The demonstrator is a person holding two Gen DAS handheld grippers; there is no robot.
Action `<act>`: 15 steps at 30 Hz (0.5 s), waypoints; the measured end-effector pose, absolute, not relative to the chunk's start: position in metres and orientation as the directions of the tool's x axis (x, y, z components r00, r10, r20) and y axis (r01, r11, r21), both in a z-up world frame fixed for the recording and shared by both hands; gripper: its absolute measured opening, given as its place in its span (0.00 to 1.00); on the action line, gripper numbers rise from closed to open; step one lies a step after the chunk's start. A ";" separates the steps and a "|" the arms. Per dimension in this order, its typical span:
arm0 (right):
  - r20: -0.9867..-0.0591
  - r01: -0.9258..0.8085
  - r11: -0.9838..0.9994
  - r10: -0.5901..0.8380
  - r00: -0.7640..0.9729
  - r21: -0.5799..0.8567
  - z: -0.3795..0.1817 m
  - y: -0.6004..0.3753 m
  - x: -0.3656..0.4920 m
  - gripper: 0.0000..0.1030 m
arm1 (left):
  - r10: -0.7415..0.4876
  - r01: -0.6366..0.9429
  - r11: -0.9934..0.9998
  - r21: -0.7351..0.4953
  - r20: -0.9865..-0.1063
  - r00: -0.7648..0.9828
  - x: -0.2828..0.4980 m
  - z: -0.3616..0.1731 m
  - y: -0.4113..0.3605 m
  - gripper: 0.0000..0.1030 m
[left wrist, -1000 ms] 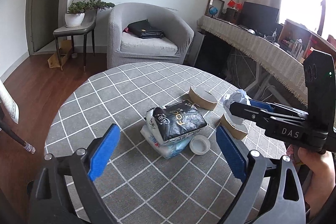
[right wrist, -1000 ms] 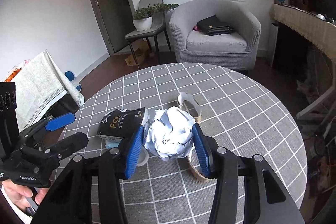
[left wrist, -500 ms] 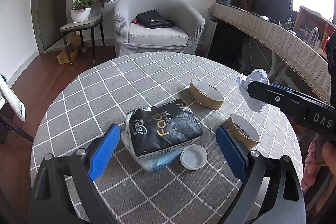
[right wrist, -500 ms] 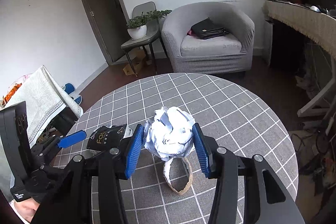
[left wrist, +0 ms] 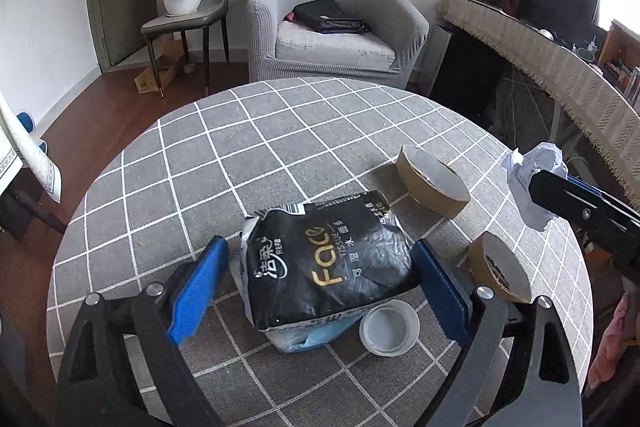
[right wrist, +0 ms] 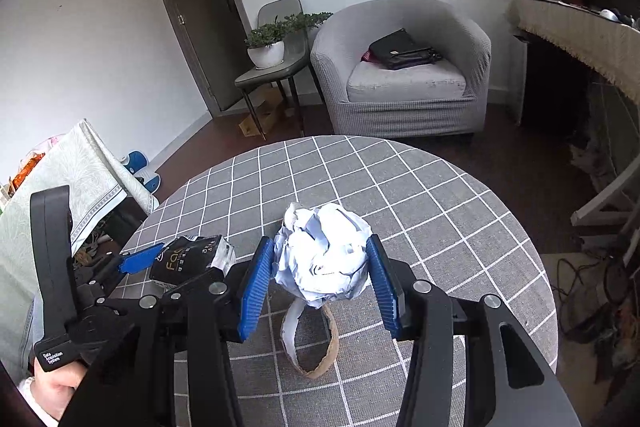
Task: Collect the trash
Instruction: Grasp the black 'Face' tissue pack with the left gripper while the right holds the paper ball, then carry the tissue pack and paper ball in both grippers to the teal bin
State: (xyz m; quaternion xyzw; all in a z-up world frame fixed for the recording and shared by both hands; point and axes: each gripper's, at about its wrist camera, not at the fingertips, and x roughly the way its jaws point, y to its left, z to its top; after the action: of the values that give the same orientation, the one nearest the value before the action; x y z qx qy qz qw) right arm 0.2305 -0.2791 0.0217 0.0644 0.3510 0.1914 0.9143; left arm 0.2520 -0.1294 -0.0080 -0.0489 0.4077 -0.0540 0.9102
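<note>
So up close, a crumpled white paper ball (right wrist: pixel 323 254) is clamped between the blue pads of the right gripper (right wrist: pixel 322 285) and is held up off the round table (right wrist: pixel 460 227), with a brown tape ring (right wrist: pixel 312 341) seen lying on the checked cloth right below it. Over on the other side, the left gripper (left wrist: pixel 318 297) is spread wide around a black tissue pack (left wrist: pixel 326 261); a gap is left on each side, so nothing's gripped there yet. A white plastic cap (left wrist: pixel 390 327) is parked just beside the pack, and two brown tape rolls (left wrist: pixel 434 181) are sat a bit to its right. Way back, a grey armchair (left wrist: pixel 336 27) with a black bag (left wrist: pixel 330 21) on it can be made out.
</note>
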 end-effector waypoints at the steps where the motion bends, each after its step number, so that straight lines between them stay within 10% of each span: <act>1: -0.619 -0.307 0.919 0.395 0.679 0.250 0.021 -0.279 0.231 0.47 | -0.137 0.053 0.989 -0.136 -0.738 0.661 0.252 -0.008 -0.129 0.85; 15: -0.629 -0.327 0.913 0.405 0.664 0.243 0.022 -0.257 0.223 0.47 | -0.213 0.109 0.975 -0.193 -0.675 0.707 0.225 0.001 -0.100 0.76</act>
State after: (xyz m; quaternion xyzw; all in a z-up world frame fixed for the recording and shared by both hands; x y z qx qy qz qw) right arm 0.2228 -0.2566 0.0219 0.0543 0.3576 0.2008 0.9104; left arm 0.2248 -0.1003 0.0015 -0.0697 0.3728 -0.0871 0.9212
